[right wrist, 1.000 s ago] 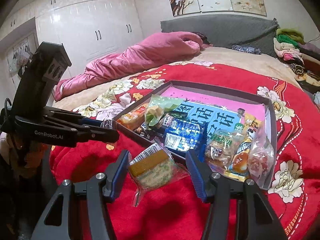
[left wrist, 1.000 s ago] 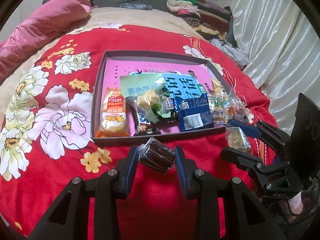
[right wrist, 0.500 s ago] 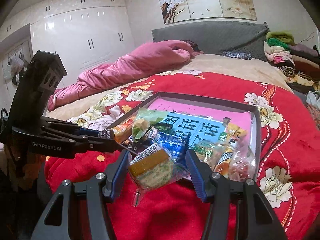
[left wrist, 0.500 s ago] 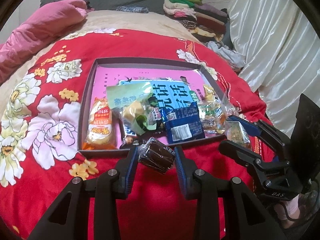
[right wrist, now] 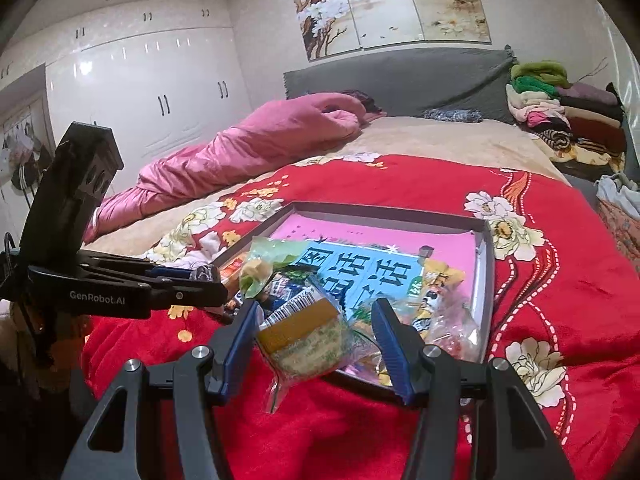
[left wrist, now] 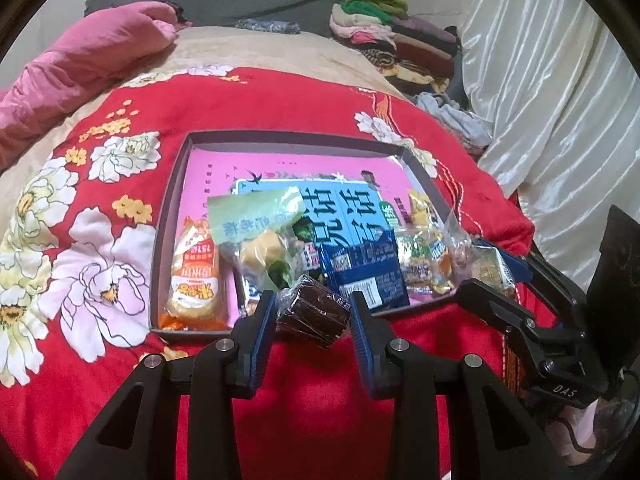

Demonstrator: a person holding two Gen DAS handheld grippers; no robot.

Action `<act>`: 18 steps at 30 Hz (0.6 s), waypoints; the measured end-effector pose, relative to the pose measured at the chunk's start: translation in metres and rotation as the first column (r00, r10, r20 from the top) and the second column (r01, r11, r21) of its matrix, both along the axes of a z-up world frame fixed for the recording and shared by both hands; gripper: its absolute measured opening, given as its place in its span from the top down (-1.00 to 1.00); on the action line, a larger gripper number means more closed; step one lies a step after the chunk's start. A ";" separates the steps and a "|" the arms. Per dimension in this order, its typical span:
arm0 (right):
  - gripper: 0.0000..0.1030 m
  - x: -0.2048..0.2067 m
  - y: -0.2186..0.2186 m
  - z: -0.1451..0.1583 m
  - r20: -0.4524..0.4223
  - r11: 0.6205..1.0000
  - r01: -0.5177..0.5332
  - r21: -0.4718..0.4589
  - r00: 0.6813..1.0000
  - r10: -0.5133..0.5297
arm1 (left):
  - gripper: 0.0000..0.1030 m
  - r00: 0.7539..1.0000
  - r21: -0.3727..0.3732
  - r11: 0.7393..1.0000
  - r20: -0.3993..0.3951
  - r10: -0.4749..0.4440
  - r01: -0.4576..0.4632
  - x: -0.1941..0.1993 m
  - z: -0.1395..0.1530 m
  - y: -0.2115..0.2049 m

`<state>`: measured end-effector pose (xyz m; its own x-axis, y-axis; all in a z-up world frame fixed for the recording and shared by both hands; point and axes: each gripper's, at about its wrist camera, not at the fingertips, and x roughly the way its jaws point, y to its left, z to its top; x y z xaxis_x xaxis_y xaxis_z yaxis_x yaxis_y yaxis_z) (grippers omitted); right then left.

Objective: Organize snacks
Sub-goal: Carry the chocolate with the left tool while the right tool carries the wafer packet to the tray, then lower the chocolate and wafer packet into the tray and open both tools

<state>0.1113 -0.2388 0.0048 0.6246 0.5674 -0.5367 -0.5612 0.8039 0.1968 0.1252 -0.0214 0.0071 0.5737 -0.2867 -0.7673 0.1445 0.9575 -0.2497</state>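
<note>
A: Where is there room in the box (left wrist: 173, 216)?

B: The far half, on the pink bottom. The near half is full of snack bags, right up to the near wall. Red blanket (left wrist: 280, 104) lies all around it.

A: What does the left gripper (left wrist: 313, 314) hold?

B: A dark brown snack pack (left wrist: 314, 316), pinched between its blue pads, just above the near wall. It tips down.

A: And the right gripper (right wrist: 316, 330)?

B: It squeezes a clear pack with a yellow label (right wrist: 306, 330), over the box's near right corner, tipping down less.
</note>
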 end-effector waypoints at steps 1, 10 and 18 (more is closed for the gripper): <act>-0.12 0.001 -0.001 0.000 -0.005 1.000 0.004 0.004 1.000 -0.004 | 0.27 1.000 -0.001 1.000 0.001 0.003 -0.003 0.001 0.001 0.000; -0.12 0.012 -0.003 -0.004 -0.009 0.999 0.044 -0.009 0.999 -0.044 | 0.27 1.000 0.006 1.000 0.001 0.014 -0.014 0.018 -0.009 -0.005; -0.12 0.025 0.009 -0.012 -0.004 0.998 0.035 -0.056 0.999 -0.036 | 0.27 1.000 0.058 0.998 -0.009 0.012 -0.011 0.025 -0.023 -0.013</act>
